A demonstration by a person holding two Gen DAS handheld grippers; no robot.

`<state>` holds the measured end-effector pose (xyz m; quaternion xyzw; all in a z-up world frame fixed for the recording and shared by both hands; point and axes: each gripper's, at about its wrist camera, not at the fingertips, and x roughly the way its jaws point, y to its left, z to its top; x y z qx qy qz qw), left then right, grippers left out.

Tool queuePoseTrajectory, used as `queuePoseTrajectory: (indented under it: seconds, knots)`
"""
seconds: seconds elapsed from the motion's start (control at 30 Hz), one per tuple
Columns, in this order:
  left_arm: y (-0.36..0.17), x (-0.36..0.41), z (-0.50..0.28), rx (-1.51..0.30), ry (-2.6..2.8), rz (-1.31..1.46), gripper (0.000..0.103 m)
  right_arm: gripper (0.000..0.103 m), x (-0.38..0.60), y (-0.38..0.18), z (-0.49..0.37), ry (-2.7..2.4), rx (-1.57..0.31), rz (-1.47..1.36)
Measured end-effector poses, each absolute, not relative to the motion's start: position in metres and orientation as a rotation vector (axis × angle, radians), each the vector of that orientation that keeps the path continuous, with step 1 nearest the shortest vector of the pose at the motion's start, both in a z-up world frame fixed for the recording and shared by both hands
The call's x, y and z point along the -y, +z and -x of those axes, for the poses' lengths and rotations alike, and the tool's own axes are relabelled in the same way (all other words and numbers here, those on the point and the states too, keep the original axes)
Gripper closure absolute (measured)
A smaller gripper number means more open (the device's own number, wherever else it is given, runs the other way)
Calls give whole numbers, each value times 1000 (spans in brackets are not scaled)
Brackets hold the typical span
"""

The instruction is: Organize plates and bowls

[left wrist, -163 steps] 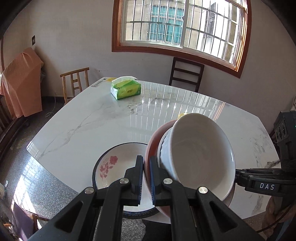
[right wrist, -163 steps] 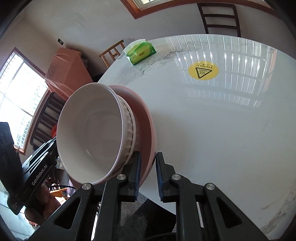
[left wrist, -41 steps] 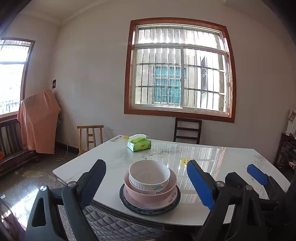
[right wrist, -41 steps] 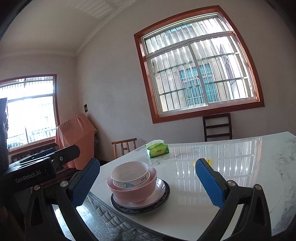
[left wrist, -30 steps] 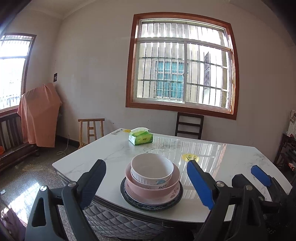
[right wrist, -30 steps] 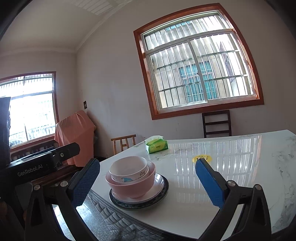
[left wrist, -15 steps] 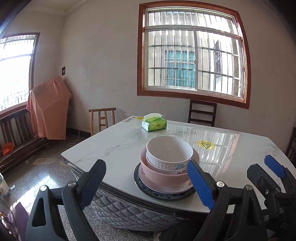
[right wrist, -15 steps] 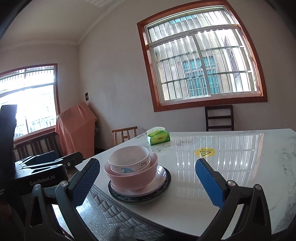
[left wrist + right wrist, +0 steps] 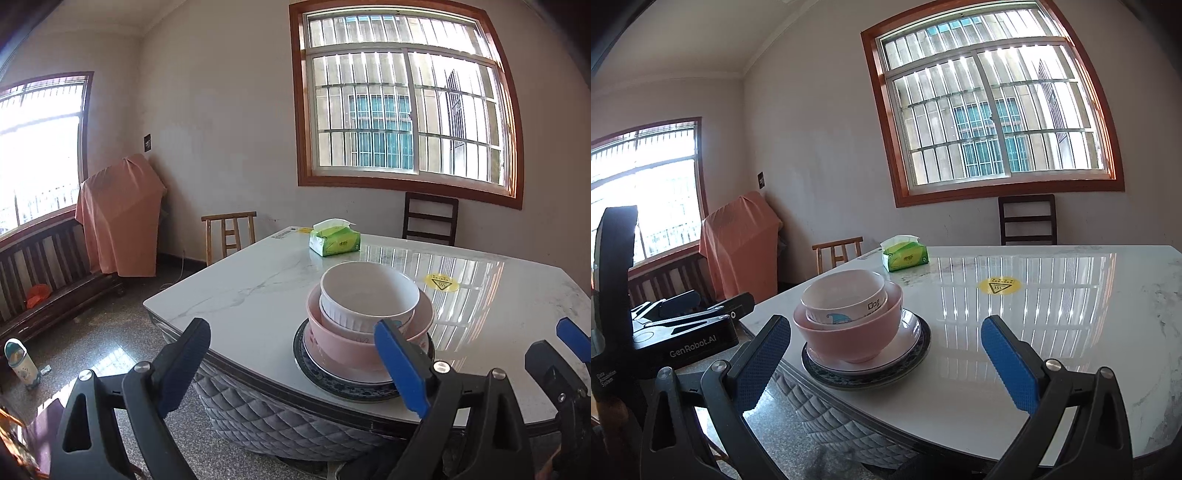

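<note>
A ribbed white bowl (image 9: 369, 291) sits nested in a pink bowl (image 9: 332, 345), which rests on a blue-rimmed plate (image 9: 317, 373) near the table's front edge. In the right wrist view the same white bowl (image 9: 846, 291), pink bowl (image 9: 849, 341) and plate (image 9: 912, 350) stand stacked. My left gripper (image 9: 291, 354) is open, empty, and held back off the table edge in front of the stack. My right gripper (image 9: 886, 343) is also open and empty, just short of the stack. Each gripper shows at the edge of the other's view, the right gripper (image 9: 569, 339) and the left gripper (image 9: 690, 317).
The white marble table (image 9: 251, 291) also holds a green tissue box (image 9: 334, 242) at the far side and a yellow sticker (image 9: 441, 283). Wooden chairs (image 9: 430, 218) stand behind it. An orange-draped bench (image 9: 118, 218) and a small bottle (image 9: 20, 363) are to the left.
Five seconds ago both grippers were shut on the pink bowl's rim, carrying it with the white bowl. The bowls now rest on the plate and both grippers are open and drawn back.
</note>
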<state>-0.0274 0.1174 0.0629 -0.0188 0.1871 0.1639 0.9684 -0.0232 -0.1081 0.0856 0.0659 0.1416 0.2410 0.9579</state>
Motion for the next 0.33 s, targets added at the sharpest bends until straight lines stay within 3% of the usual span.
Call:
queuePoseTrajectory:
  seconds: [0.33]
  knots:
    - [59, -105, 21, -416, 334, -20, 11, 0, 132, 82, 8, 408, -330, -128]
